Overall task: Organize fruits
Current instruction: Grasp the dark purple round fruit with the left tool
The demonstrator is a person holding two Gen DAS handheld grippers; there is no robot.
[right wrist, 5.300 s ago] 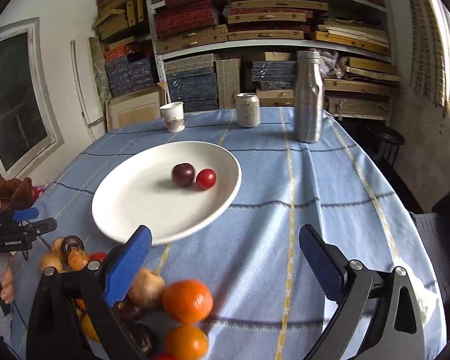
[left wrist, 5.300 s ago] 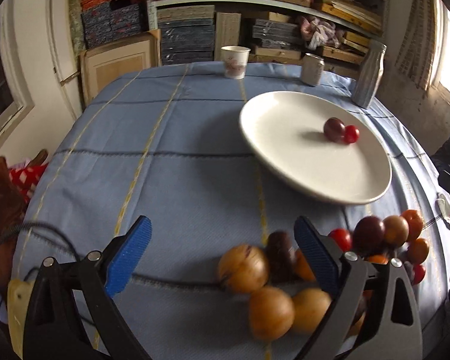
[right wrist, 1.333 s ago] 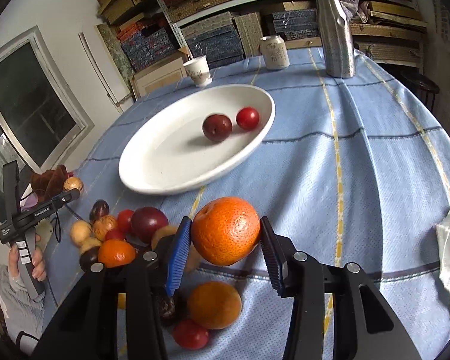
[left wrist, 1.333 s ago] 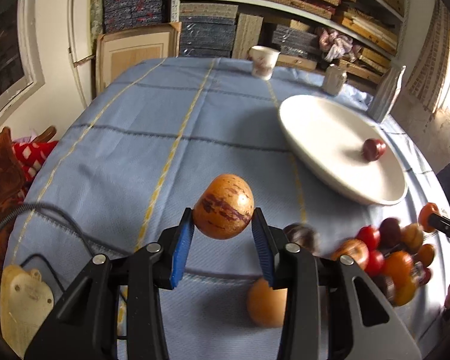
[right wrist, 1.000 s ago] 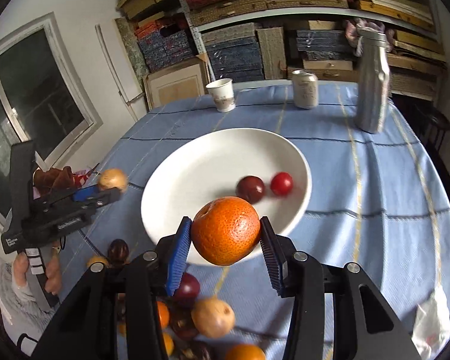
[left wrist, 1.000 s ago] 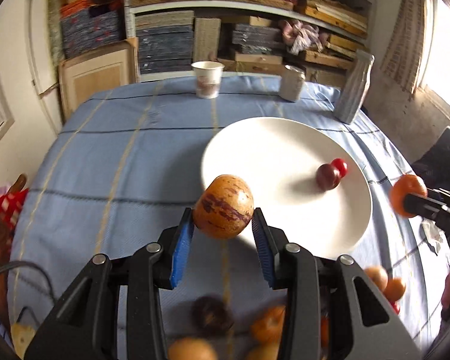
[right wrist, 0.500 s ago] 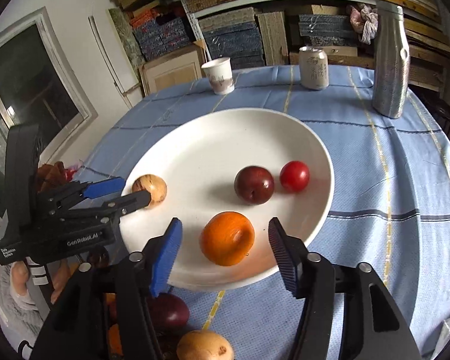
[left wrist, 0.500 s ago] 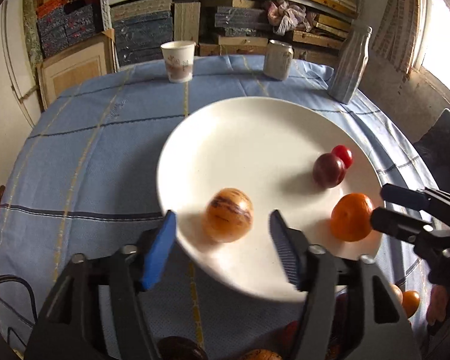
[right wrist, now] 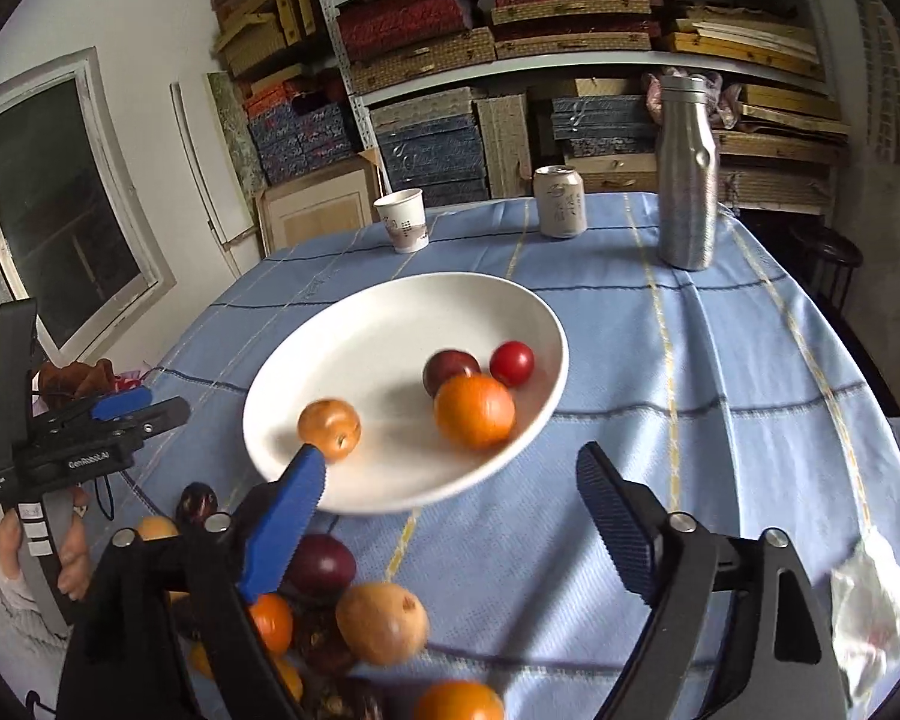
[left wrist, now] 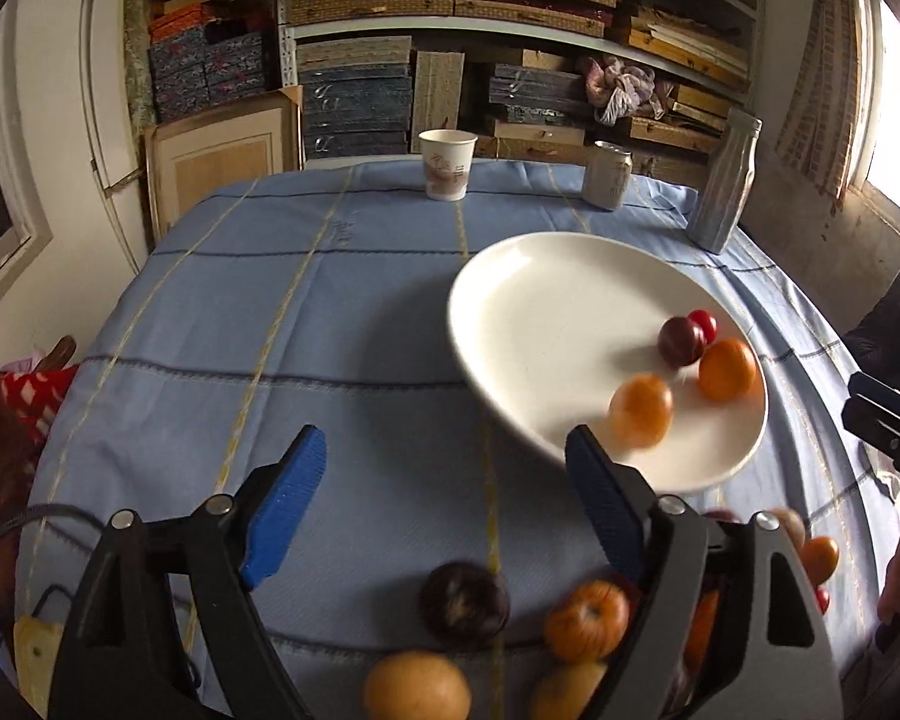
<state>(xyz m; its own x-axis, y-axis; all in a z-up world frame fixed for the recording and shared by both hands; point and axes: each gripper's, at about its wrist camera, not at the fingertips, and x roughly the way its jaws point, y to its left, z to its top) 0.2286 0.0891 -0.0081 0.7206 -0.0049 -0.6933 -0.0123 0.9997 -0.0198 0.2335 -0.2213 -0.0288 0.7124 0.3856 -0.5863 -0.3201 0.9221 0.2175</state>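
Note:
A white plate (right wrist: 366,330) on the blue tablecloth holds an orange (right wrist: 474,411), a tan-orange round fruit (right wrist: 329,428), a dark plum (right wrist: 449,367) and a red cherry tomato (right wrist: 512,363). The plate also shows in the left wrist view (left wrist: 546,300). My left gripper (left wrist: 444,498) is open and empty, above the cloth near a pile of loose fruit (left wrist: 468,600). My right gripper (right wrist: 450,516) is open and empty, just in front of the plate's near rim. More loose fruit (right wrist: 378,621) lies below it.
A paper cup (right wrist: 403,219), a drink can (right wrist: 561,201) and a steel bottle (right wrist: 686,174) stand at the table's far side. A crumpled white tissue (right wrist: 876,600) lies at the right edge. Shelves with boxes stand behind.
Both grippers have opened wider and pulled back from the plate toward the near edge. The orange and the tan fruit they let go now lie on the plate.

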